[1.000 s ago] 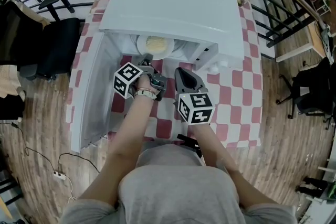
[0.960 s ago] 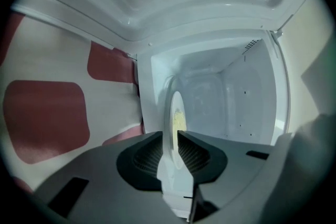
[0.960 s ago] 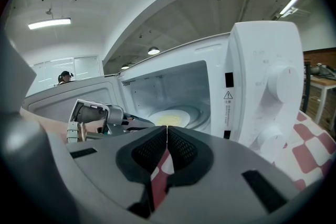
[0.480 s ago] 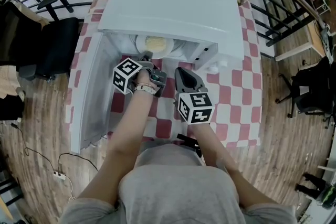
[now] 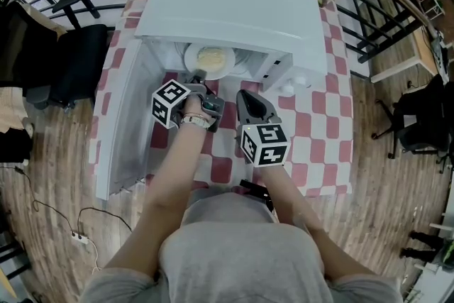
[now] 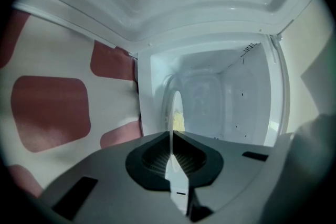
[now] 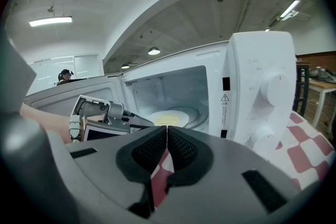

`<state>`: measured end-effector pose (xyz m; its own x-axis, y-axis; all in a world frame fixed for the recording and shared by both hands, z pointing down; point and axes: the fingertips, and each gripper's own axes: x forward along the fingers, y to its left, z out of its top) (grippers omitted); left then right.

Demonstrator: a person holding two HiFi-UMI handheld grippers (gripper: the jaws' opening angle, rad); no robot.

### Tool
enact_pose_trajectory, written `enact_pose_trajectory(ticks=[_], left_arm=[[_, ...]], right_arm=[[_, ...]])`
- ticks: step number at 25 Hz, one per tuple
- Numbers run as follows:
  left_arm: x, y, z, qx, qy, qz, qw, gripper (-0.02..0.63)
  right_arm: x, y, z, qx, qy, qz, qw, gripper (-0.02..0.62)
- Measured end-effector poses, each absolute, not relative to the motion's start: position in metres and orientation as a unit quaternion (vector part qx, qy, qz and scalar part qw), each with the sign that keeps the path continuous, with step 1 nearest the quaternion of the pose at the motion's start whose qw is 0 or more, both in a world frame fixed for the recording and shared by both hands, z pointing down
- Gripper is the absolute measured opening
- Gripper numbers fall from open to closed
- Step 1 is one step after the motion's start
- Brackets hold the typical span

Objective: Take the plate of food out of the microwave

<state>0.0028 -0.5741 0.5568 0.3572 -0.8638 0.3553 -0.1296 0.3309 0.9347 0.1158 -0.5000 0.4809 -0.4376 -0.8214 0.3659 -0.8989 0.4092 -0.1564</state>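
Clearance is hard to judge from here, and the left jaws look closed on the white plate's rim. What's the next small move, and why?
Probably draw the left gripper straight back, kept level: its jaws are shut on the near rim of the round white plate of yellow food, inside the open white microwave, and the red-and-white checked cloth lies just in front.

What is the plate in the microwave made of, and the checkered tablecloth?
The plate looks like white glazed ceramic or glass: smooth, glossy, thin-rimmed; I can't tell which. The tablecloth looks like matte cloth or vinyl, printed in red and cream checks, lying flat.
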Motion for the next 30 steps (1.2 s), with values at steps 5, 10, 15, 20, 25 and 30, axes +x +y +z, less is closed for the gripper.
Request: enact_pose_trajectory(ticks=[5,10,15,20,25,30], left_arm=[[0.002,-0.568,0.546,0.515,-0.487,-0.285,0.645,0.011],[0.001,-0.562,0.537,0.526,-0.479,-0.287,0.641,0.012],[0.001,-0.554,0.529,0.535,-0.473,-0.291,0.637,0.012],[0.002,-0.543,0.522,0.542,-0.47,-0.288,0.634,0.012],[0.002,-0.53,0.514,0.554,-0.462,-0.29,0.629,0.012],[0.001,-0.511,0.511,0.555,-0.458,-0.291,0.631,0.012]], right_arm=[[0.115,-0.493,0.476,0.517,-0.833,0.161,0.114,0.026],[0.111,-0.488,0.467,0.512,-0.839,0.148,0.109,0.026],[0.109,-0.481,0.462,0.508,-0.843,0.141,0.109,0.025],[0.106,-0.47,0.457,0.504,-0.846,0.134,0.106,0.025],[0.104,-0.46,0.453,0.508,-0.846,0.128,0.099,0.025],[0.103,-0.449,0.448,0.511,-0.845,0.125,0.092,0.025]])
